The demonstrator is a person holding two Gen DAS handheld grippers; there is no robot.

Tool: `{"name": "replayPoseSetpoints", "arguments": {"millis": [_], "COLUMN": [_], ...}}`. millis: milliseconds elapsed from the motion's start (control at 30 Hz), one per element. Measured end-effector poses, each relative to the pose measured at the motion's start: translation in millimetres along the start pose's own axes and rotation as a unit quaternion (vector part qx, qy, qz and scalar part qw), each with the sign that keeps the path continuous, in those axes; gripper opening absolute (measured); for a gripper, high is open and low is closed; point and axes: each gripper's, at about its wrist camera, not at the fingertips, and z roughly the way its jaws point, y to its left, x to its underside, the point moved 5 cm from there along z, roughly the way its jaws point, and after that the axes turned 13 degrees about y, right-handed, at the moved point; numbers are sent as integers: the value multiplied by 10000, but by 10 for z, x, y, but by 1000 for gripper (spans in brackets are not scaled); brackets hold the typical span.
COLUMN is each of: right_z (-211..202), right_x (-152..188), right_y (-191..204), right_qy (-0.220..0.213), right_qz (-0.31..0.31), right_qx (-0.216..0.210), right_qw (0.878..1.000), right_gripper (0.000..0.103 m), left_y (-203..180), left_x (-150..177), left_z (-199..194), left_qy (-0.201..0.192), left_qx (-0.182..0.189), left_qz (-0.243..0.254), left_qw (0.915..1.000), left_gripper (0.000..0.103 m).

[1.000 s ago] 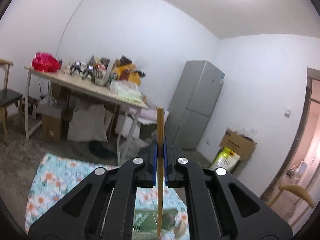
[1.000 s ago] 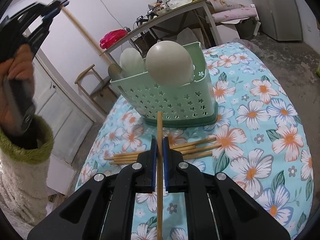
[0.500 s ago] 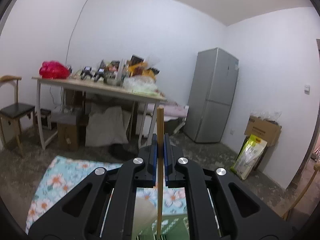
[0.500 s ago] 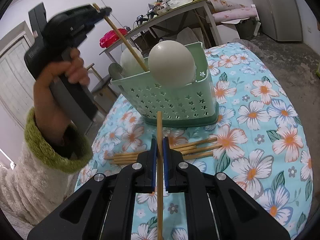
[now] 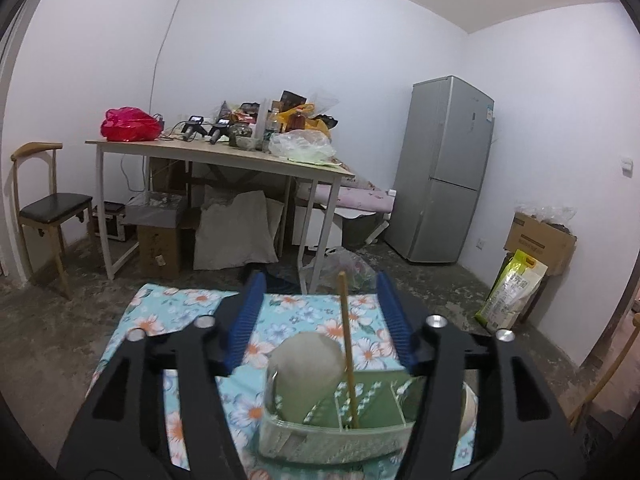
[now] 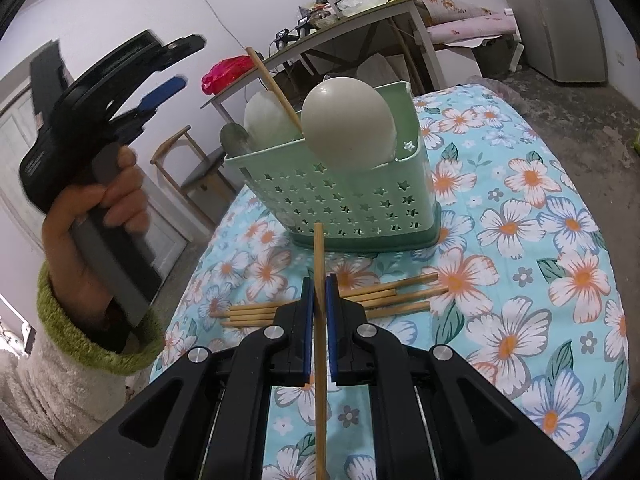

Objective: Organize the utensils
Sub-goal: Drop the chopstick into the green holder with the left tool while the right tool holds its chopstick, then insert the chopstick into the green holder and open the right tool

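The right gripper (image 6: 319,300) is clamped on one chopstick (image 6: 319,264) pointing toward the green basket (image 6: 360,200) straight ahead on the counter (image 6: 560,240). The left gripper (image 5: 320,316) hangs spread above the basket, nearer, empty.

The held chopstick (image 6: 320,360) is running off the lower edge; the basket (image 5: 332,436) is hiding the standing chopstick's (image 5: 347,348) foot, probably inside one compartment.
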Motion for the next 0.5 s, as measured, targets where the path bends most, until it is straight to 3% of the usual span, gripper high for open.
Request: {"name": "replayPoseSetpoints", "arguments": {"millis": [200, 500], "right_z": [-29, -67], "right_x": [8, -12], "right_y": [6, 108], "right_qy": [-37, -107], "right_qz": [-20, -161], "right_qx": [-6, -54], "right_qw": [10000, 9998], "right_gripper": [7, 7], "left_y": [178, 558], "left_x": [309, 999], "left_z": [-155, -338], "left_qy": [609, 1344], "left_qx": [49, -243], "left_qz": [-18, -125], "left_qw": [9981, 9906], "left_gripper": [77, 85]}}
